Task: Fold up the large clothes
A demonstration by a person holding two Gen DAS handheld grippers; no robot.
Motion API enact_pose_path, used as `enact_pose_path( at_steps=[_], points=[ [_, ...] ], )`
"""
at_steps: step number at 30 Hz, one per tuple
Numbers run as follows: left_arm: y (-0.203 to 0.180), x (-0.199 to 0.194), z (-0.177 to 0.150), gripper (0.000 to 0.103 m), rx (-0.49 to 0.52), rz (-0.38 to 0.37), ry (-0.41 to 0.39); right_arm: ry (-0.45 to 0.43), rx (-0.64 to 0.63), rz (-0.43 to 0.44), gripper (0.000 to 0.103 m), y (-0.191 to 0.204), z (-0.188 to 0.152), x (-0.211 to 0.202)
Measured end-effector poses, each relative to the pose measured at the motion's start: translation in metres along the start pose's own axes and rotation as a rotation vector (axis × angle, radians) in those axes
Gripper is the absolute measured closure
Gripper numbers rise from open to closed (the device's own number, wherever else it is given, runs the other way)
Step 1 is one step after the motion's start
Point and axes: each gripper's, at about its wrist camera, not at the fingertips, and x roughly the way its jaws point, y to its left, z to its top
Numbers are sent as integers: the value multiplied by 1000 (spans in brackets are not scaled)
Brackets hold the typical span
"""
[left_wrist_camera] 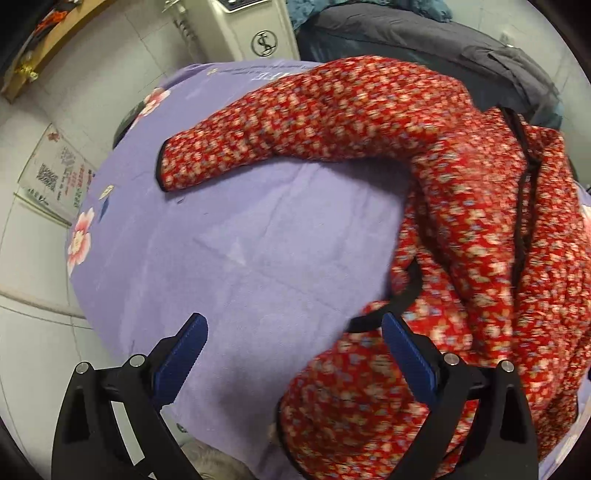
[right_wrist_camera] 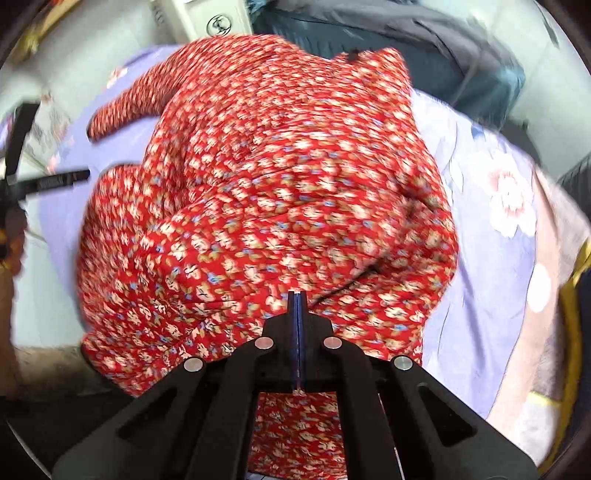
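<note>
A red floral quilted jacket with black trim lies bunched on a purple flowered sheet. One sleeve stretches out to the left across the sheet. My left gripper is open and empty, low over the sheet, its right finger beside the jacket's near edge. In the right wrist view the jacket fills the middle. My right gripper is shut on the jacket's fabric and holds it bunched up. The left gripper shows at the far left edge.
A white appliance stands behind the table. Dark grey and blue clothes are piled at the back right. A wooden shelf is at the upper left. A paper notice lies on the tiled floor at left.
</note>
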Motion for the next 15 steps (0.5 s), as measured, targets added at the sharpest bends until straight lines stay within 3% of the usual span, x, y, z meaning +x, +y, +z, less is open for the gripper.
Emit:
enact_pose_path(
  at_steps=[1, 2, 3, 4, 9, 11, 13, 15],
  points=[
    [-5, -2, 0, 10, 9, -4, -6, 47, 15, 21, 80, -2, -1, 8],
    [-12, -5, -1, 9, 23, -5, -9, 96, 33, 35, 29, -5, -1, 17],
    [-16, -6, -1, 9, 30, -4, -7, 139, 69, 68, 9, -5, -9, 26],
    [-20, -8, -1, 9, 32, -7, -6, 150, 106, 119, 5, -6, -16, 33],
    [-18, -23, -12, 6, 6, -20, -27, 270, 295, 319, 5, -16, -49, 78],
    [-12, -22, -21, 6, 3, -7, -13, 298, 278, 321, 5, -8, -54, 90],
    [-6, -18, -30, 6, 1, 20, 19, 263, 248, 325, 7, -3, -51, 91],
    [3, -15, -39, 6, -19, 37, 43, 206, 233, 313, 49, -3, -47, 81]
  ],
)
